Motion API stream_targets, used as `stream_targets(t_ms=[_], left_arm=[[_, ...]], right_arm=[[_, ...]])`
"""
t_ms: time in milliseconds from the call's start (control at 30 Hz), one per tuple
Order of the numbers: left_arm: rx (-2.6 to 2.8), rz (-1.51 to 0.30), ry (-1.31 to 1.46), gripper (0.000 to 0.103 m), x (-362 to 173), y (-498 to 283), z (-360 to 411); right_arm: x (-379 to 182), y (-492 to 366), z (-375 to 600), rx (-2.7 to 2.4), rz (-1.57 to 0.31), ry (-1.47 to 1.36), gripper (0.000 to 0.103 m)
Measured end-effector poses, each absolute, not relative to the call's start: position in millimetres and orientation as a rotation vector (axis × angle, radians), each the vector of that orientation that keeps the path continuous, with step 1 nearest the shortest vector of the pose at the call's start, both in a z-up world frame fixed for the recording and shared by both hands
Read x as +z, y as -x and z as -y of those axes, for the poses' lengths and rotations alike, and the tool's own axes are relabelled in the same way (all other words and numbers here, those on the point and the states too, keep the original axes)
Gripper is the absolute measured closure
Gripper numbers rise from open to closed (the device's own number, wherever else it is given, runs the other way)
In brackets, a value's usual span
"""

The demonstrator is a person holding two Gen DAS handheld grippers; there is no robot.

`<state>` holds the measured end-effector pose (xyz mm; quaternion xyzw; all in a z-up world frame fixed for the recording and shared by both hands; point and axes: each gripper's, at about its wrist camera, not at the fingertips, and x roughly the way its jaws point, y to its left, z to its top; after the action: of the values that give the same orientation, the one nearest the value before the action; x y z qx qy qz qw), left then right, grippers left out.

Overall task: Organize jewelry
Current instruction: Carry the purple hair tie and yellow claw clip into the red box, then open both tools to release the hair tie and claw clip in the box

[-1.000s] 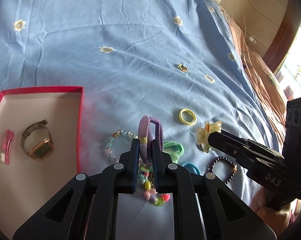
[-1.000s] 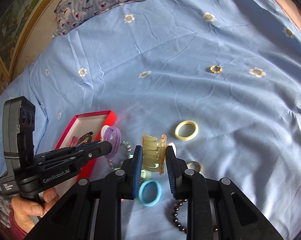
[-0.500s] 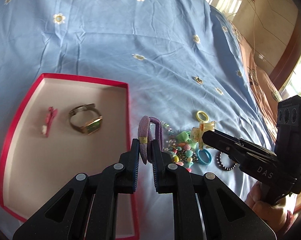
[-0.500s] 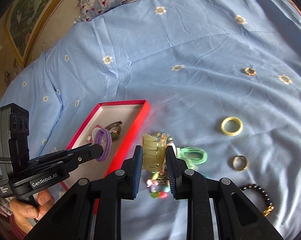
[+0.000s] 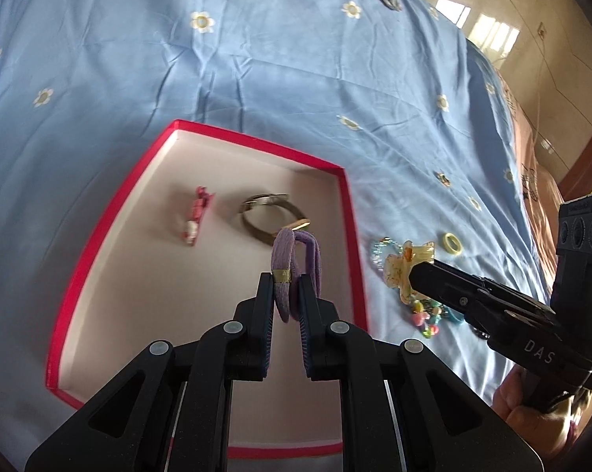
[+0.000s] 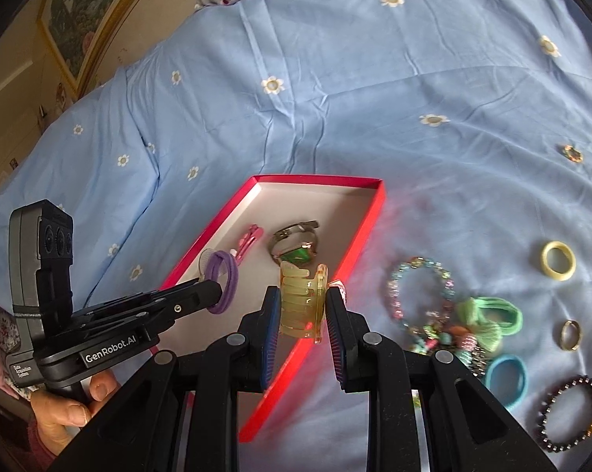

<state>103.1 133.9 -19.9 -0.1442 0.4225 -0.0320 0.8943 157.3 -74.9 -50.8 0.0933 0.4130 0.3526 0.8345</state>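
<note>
Covering the bed, a daisy-print blue sheet [image 6: 335, 98] bears a red tray [image 5: 351, 212].

My left claw [image 5: 286, 295] pinches a matt purple cloth hair tie [image 5: 292, 271]; my right claw [image 6: 303, 308] clamps glossy translucent plastic clip [image 6: 301, 303]. Beside them, a smooth red cardboard box [image 6: 358, 244] rests on creased blue cotton bedsheet [image 6: 335, 98].

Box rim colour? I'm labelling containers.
Red rim, pale pinkish-white inside; clearest in the left wrist view.
</note>
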Motion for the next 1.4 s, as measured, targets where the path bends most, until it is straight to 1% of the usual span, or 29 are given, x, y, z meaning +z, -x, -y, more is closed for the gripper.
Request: stream_targets(t_ms=[500,967,1067,1100,1200,1333,1400], left_arm=[[0.042,-0.945,0.303,0.092,-46,-116,-180],[0.054,-0.986,0.293,0.092,-59,-129,-186],[0.062,-0.997,0.292,0.092,-62,-132,-187],[0.065,-1.000,0.294,0.092,-63,-132,-188],[0.065,-1.002,0.306,0.089,-65,-133,-189],[0.079,-0.995,0.293,0.072,-63,-132,-188],[0.084,-0.994,0.289,0.071,-62,-131,-188]], right_arm=[[-80,-177,9,0.808,-0.961,-0.127,0.080],[-93,-190,-6,0.800,-1.001,-0.097,0.079],[-94,-191,-7,0.801,-1.003,-0.101,0.078],[-94,-192,-7,0.800,-1.003,-0.102,0.077],[-94,-193,-6,0.797,-1.002,-0.112,0.076],[-95,-195,-5,0.797,-1.005,-0.120,0.076],[-95,-195,-6,0.799,-1.009,-0.122,0.074]])
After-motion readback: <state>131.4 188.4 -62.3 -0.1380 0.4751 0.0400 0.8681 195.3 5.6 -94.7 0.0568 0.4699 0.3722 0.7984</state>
